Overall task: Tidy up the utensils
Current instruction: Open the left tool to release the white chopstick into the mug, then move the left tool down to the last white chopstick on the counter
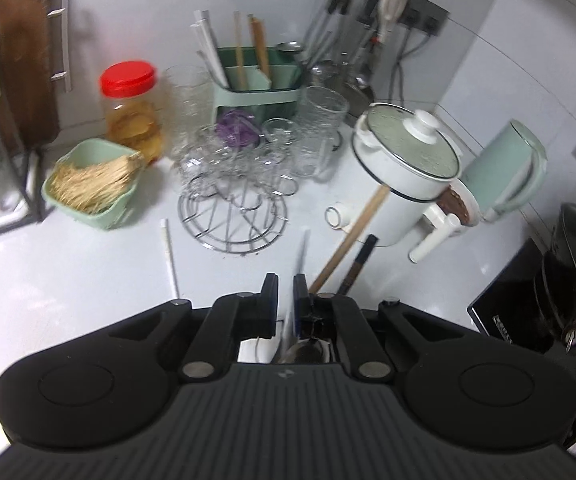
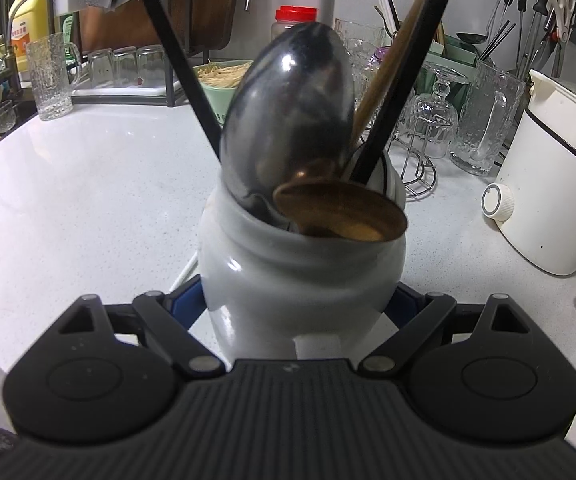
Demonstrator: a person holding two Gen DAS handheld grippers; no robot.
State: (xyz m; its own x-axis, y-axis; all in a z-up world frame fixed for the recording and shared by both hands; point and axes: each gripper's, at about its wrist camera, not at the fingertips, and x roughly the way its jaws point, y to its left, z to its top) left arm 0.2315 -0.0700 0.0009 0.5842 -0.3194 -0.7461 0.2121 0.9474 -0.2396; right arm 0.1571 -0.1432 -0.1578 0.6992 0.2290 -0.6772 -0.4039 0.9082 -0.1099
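Observation:
In the left wrist view my left gripper (image 1: 286, 280) hangs over a white jar (image 1: 256, 350), its jaws a narrow slit apart. A thin white chopstick (image 1: 301, 248), blurred, runs through the slit along the right finger, with a gap to the left finger. A second white chopstick (image 1: 170, 260) lies on the counter to the left. In the right wrist view my right gripper (image 2: 295, 300) is shut on the white jar (image 2: 299, 280). The jar holds a large metal spoon (image 2: 288, 120), a wooden spoon (image 2: 339, 212) and dark sticks (image 2: 403, 80).
At the back stand a green utensil holder (image 1: 256, 76), a wire rack of glasses (image 1: 232, 184), a red-lidded jar (image 1: 132, 108) and a green basket of toothpicks (image 1: 92, 184). To the right stand a white electric pot (image 1: 403, 168), a mint kettle (image 1: 503, 168) and a black cooktop (image 1: 519, 292).

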